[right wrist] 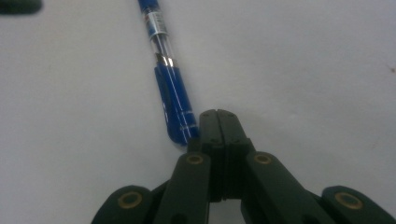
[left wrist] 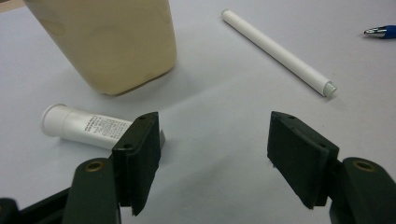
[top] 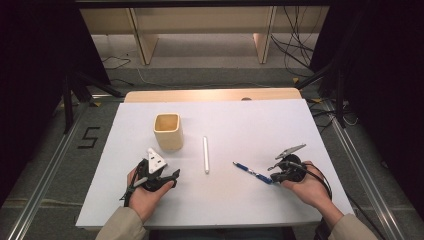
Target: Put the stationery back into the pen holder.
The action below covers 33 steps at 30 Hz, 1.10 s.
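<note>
A blue pen [top: 252,173] lies on the white table [top: 225,200] at the right. My right gripper [top: 274,179] is shut, with its tips at the pen's near end. In the right gripper view the closed jaws [right wrist: 218,122] sit just right of the blue pen [right wrist: 170,95], with nothing between them. My left gripper [top: 169,176] rests at the left, below a cream square cup [top: 167,131]. It is open [left wrist: 215,151] with bare table in the gap. A small white printed tube [left wrist: 79,125] lies just beyond its left jaw. A white stick-like pen [top: 205,155] lies mid-table.
The cream cup [left wrist: 107,42] stands upright close ahead of the left gripper, with the white pen [left wrist: 280,52] to its right. The table's far wooden edge [top: 210,94] borders the floor, where cables and stand legs show. Metal rails run along both sides.
</note>
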Motion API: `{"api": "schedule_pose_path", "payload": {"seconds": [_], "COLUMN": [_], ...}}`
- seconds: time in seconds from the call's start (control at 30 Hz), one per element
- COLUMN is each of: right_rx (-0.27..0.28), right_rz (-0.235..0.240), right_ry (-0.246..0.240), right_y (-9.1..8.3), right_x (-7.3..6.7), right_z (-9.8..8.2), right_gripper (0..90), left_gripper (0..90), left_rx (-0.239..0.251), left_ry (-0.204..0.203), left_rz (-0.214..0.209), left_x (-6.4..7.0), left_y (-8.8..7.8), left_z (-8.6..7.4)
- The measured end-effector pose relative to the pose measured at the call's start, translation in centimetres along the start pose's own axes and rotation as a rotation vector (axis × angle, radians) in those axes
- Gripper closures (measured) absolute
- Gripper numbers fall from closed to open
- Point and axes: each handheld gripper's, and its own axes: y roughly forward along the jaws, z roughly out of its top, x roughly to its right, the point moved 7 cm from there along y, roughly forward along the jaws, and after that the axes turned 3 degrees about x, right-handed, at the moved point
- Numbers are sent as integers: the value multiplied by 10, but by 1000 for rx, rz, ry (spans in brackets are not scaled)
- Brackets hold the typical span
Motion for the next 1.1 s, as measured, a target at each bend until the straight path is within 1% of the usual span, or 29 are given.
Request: {"api": "schedule_pose_path", "payload": {"seconds": [0.13,0.2,0.3,0.33,0.37,0.4,0.47,0.5,0.57,0.73,0.8,0.9,0.97,1.1], "right_rx": [-21,-33,-47,-53,-53,-62,-74,-80,-107,-177,-197,-213,-239,-269], "right_rz": [1,-4,-22,-27,-45,-48,-32,-20,4,27,30,35,31,29], "right_ry": [-4,-12,-31,-43,-59,-73,-103,-126,-148,-208,-233,-265,-306,-331], "right_y": [-1,-1,-5,-6,-8,-10,-11,-11,-10,0,5,10,14,21], "right_x": [-2,-1,1,2,3,3,2,0,-5,-15,-20,-25,-28,-32], "right_z": [0,1,6,9,14,18,26,31,38,48,51,54,56,59], "right_gripper": [900,878,810,773,735,705,660,627,600,569,570,587,592,608], "left_gripper": [347,347,347,346,345,343,342,343,343,343,343,343,343,343], "left_rx": [2,1,0,-1,-1,-1,-1,-1,-1,0,0,3,4,3], "left_ry": [2,2,-1,1,0,0,1,0,0,0,-2,-5,-3,-3], "left_rz": [1,0,-1,-1,-1,-2,-2,-2,-2,-3,-4,-4,-4,-5], "left_x": [0,0,0,0,0,0,0,0,0,0,1,1,1,1], "left_y": [0,-1,-1,0,0,0,0,0,0,0,0,0,0,1], "left_z": [0,0,-1,-1,-1,-1,-1,-1,-1,-1,-1,-1,0,-1]}}
